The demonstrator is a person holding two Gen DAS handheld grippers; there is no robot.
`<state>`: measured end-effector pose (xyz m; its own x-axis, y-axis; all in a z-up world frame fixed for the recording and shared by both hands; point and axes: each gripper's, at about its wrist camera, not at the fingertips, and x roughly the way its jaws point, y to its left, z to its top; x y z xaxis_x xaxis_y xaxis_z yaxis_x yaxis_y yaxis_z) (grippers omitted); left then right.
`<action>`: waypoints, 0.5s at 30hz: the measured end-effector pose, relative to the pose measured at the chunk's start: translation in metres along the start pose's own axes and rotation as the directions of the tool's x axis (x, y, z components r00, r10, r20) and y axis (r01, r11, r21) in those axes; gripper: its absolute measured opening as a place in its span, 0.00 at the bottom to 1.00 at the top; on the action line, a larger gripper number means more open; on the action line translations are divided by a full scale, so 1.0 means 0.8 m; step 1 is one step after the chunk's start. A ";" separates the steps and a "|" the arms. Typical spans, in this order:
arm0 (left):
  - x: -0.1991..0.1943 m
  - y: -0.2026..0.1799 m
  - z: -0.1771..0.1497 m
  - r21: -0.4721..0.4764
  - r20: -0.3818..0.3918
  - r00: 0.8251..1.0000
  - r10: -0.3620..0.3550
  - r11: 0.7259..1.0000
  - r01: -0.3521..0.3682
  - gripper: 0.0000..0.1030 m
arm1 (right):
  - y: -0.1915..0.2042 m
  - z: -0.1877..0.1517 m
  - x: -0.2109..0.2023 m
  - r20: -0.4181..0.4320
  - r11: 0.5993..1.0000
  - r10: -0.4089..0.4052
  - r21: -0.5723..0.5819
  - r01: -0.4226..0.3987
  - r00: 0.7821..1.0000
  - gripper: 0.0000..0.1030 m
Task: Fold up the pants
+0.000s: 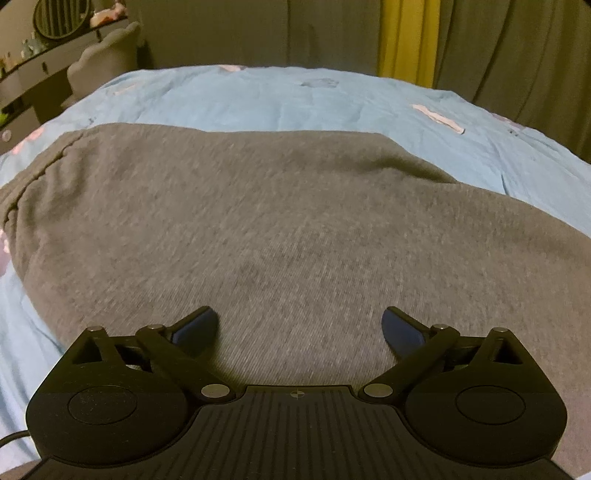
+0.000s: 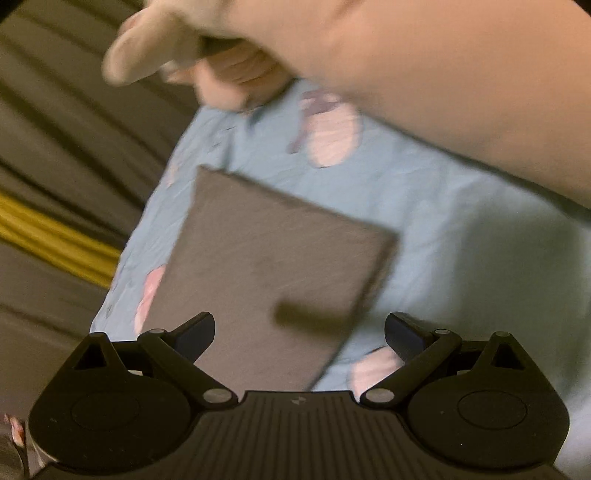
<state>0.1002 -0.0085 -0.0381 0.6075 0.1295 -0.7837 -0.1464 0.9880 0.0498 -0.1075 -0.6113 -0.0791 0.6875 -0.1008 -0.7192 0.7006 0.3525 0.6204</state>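
The grey pants [image 1: 258,229] lie spread on a light blue bedsheet [image 1: 295,99] and fill most of the left wrist view. My left gripper [image 1: 299,325] is open and empty just above the grey fabric. In the right wrist view the pants [image 2: 266,273] show as a folded grey rectangle on the sheet [image 2: 461,266]. My right gripper [image 2: 300,330] is open and empty above the near end of the pants. The view is blurred and tilted. A bare forearm and hand [image 2: 406,74] cross the top of it.
Grey curtains with a yellow strip [image 1: 406,37] hang behind the bed. A dresser with a round mirror [image 1: 59,18] and a padded chair [image 1: 107,51] stand at the far left. The sheet carries pink and purple prints [image 2: 332,129].
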 end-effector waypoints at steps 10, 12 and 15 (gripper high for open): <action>0.003 -0.003 -0.001 0.003 0.009 1.000 0.015 1.000 -0.016 0.99 | -0.019 0.027 0.021 0.008 0.996 0.072 0.045 -0.072 0.997 0.73; 0.003 -0.003 -0.001 0.001 0.010 1.000 0.017 1.000 -0.017 0.99 | -0.021 0.029 0.024 0.015 0.994 0.090 0.055 -0.090 0.996 0.64; 0.004 -0.004 -0.001 0.003 0.011 1.000 0.020 1.000 -0.020 1.00 | -0.018 0.030 0.028 0.000 0.996 0.087 0.024 -0.087 0.996 0.12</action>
<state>0.1021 -0.0110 -0.0413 0.6129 0.1503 -0.7758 -0.1563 0.9854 0.0674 -0.0977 -0.6408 -0.0970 0.7458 -0.0703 -0.6625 0.6427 0.3378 0.6877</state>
